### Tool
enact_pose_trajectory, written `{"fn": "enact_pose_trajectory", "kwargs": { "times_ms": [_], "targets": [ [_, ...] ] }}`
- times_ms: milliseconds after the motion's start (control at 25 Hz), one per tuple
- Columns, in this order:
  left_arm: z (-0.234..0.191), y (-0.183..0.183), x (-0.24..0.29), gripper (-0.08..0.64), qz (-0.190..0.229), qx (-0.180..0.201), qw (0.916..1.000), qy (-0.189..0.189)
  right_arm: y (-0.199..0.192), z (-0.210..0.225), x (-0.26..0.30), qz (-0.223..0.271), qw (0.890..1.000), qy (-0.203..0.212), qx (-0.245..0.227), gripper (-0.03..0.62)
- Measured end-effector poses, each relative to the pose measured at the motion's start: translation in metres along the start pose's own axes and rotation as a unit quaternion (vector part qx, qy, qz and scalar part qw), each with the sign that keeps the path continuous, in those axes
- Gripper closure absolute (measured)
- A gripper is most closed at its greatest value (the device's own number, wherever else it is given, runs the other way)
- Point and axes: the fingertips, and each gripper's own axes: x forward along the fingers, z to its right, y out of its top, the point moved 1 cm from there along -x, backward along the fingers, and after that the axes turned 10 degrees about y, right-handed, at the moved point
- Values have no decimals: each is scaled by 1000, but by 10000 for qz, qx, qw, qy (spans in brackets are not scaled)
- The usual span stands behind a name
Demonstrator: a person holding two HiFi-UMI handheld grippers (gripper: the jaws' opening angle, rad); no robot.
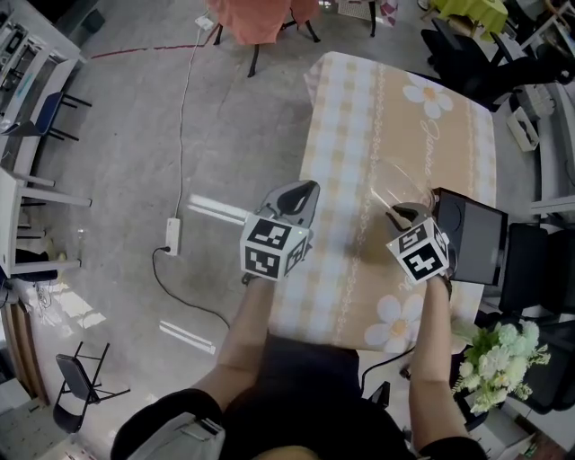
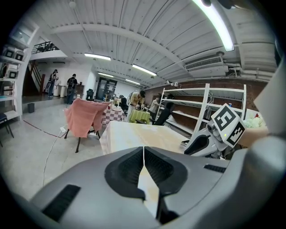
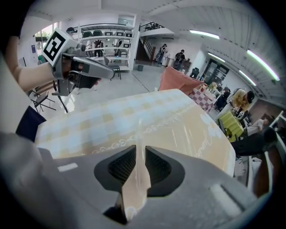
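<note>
A long table under a beige checked cloth with daisy prints (image 1: 359,117) runs away from me. A thin clear plastic sheet (image 1: 395,180) lies over the cloth, and one part of it curls up off the table. My right gripper (image 1: 398,214) is at that raised part, its jaws shut on the clear sheet (image 3: 139,129), which runs as a thin film between them (image 3: 140,156). My left gripper (image 1: 304,189) hovers over the table's left edge. Its jaws are shut tip to tip (image 2: 143,156), and I see nothing between them.
A black screen (image 1: 476,238) stands at the table's right edge, with a bunch of white-green flowers (image 1: 499,359) nearer me. On the floor to the left lie a power strip (image 1: 171,236) and cable. A pink-draped chair (image 1: 260,18) and black office chairs (image 1: 467,45) stand beyond the table.
</note>
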Motion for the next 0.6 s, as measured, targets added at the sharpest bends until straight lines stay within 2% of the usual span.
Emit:
{"fn": "enact_pose_trajectory", "kwargs": {
  "times_ms": [280, 600],
  "targets": [
    [7, 19, -18, 545, 283, 187, 9994, -86, 14, 3, -34, 466, 9967, -616, 242, 523],
    [18, 40, -46, 545, 643, 451, 9968, -169, 27, -5, -80, 912, 9875, -1242, 322, 525]
  ]
}}
